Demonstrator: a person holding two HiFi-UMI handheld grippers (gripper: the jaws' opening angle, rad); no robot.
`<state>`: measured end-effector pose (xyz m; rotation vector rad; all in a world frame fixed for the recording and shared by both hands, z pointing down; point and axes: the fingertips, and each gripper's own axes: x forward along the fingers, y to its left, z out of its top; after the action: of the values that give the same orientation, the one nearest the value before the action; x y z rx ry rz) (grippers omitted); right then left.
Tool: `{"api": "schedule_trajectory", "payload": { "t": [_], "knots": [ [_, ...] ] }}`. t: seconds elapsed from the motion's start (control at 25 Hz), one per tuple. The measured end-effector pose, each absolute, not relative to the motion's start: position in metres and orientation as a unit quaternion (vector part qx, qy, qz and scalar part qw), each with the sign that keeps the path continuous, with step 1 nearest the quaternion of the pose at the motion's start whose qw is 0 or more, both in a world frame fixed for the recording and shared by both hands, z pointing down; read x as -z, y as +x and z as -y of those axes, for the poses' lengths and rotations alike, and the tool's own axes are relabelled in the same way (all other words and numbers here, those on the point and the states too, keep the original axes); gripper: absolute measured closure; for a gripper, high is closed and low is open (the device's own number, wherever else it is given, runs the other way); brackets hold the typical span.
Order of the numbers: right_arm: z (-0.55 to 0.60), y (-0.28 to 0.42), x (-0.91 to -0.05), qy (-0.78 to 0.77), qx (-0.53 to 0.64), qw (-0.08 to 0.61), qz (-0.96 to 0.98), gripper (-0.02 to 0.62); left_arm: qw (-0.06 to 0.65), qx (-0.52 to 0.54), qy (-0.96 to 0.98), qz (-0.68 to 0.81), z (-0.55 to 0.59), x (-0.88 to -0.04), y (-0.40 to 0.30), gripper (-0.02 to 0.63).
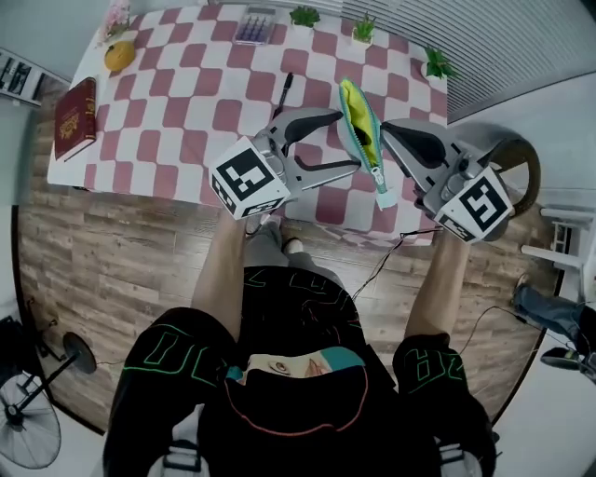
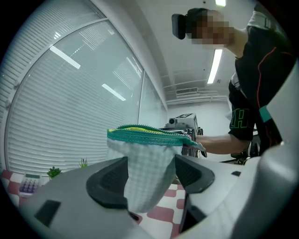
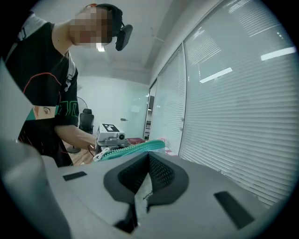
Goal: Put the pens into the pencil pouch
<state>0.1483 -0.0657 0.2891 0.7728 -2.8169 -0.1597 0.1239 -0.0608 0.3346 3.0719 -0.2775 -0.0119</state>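
A teal-zippered pencil pouch [image 1: 361,126] with a yellow lining and white checked sides hangs in the air over the table's near edge, its mouth slightly open. My right gripper [image 1: 389,130] is shut on the pouch's right end; in the right gripper view the pads [image 3: 159,172] pinch white fabric with a small label, and the zipper edge [image 3: 131,148] runs away behind them. My left gripper [image 1: 346,140] stands open with the pouch's other end [image 2: 149,172] hanging between its wide jaws. A black pen [image 1: 284,91] lies on the checked tablecloth [image 1: 186,102] behind the left gripper.
A red book [image 1: 74,116] lies at the table's left edge, with a yellow-orange object [image 1: 119,54] beyond it. A calculator [image 1: 254,25] and small potted plants [image 1: 304,16] line the far edge. A round chair [image 1: 523,168] stands right of the table.
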Motion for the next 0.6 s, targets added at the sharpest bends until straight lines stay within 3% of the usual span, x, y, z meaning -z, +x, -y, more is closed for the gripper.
{"api": "schedule_trajectory", "payload": {
  "t": [0.12, 0.28, 0.36, 0.6],
  "knots": [
    [0.059, 0.141, -0.282, 0.244, 0.049, 0.081, 0.965, 0.595, 0.014, 0.015, 0.997, 0.081, 0.056, -0.321, 0.122, 0.308],
    [0.05, 0.134, -0.279, 0.232, 0.043, 0.053, 0.97, 0.595, 0.006, 0.024, 0.996, 0.084, 0.049, -0.312, 0.12, 0.47],
    [0.046, 0.134, -0.278, 0.233, 0.04, 0.041, 0.971, 0.595, 0.005, 0.027, 0.996, 0.086, 0.046, -0.311, 0.117, 0.521],
    [0.042, 0.144, -0.278, 0.247, 0.029, 0.015, 0.969, 0.595, -0.001, 0.023, 0.995, 0.094, 0.043, -0.308, 0.11, 0.537]
  ]
}}
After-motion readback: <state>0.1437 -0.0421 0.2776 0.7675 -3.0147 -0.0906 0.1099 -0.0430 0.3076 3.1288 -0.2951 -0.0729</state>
